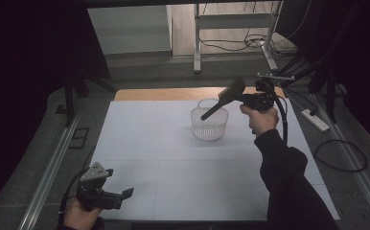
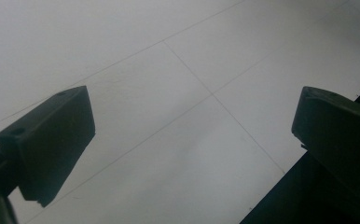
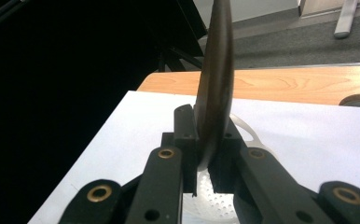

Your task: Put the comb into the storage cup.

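My left gripper (image 1: 107, 191) idles at the near table (image 1: 140, 143) edge, jaws wide with nothing between them, well apart from the work. Farther out, my right gripper (image 1: 243, 98) is clamped on the broad end of a dark spatula (image 1: 224, 99). Its handle slants down and left over the white basket (image 1: 210, 125), tip just above the rim, so a lowering should land it inside, I judge.

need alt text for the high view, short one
The right gripper holds a dark spatula over a clear perforated basket on a white table. The left gripper, fingers open, rests at the table's near left corner.
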`<state>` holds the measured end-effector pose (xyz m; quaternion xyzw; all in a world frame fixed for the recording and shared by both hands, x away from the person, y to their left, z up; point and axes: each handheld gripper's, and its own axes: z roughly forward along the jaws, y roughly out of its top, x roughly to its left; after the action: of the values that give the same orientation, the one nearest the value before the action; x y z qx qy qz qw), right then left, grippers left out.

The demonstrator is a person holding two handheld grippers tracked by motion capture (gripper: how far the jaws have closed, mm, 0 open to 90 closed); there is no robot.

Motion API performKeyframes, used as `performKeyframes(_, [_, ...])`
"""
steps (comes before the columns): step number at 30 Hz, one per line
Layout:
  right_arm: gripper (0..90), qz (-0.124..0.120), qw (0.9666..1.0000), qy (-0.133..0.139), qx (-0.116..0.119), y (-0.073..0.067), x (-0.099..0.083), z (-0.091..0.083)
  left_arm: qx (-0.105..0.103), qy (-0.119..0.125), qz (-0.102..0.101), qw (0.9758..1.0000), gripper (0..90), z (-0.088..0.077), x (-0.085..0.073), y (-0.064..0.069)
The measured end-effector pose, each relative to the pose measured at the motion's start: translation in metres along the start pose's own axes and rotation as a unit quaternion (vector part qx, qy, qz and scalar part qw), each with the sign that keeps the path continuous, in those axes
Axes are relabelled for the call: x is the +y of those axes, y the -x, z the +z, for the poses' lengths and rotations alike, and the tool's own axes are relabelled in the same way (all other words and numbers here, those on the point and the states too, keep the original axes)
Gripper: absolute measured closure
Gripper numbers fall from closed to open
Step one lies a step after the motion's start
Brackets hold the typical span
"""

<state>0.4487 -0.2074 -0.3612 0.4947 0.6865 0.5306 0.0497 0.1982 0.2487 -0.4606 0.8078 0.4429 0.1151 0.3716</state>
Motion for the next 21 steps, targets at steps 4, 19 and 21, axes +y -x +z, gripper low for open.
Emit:
performKeyframes(4, [83.1,-0.003,1.0000,-0.004,-0.004,0.001,-0.001,0.004,0.000,0.000,0.001,1.0000,0.0,0.000,0.000,0.000])
performKeyframes(19, [83.1,-0.011,0.9997,-0.017,-0.016,0.000,-0.009,0.022,0.000,-0.001,0.001,1.0000,0.0,0.000,0.000,0.000])
performKeyframes(21, [83.1,-0.011,0.9996,-0.019,-0.019,0.001,-0.011,0.024,0.001,-0.001,0.001,1.0000,0.0,0.000,0.000,0.000])
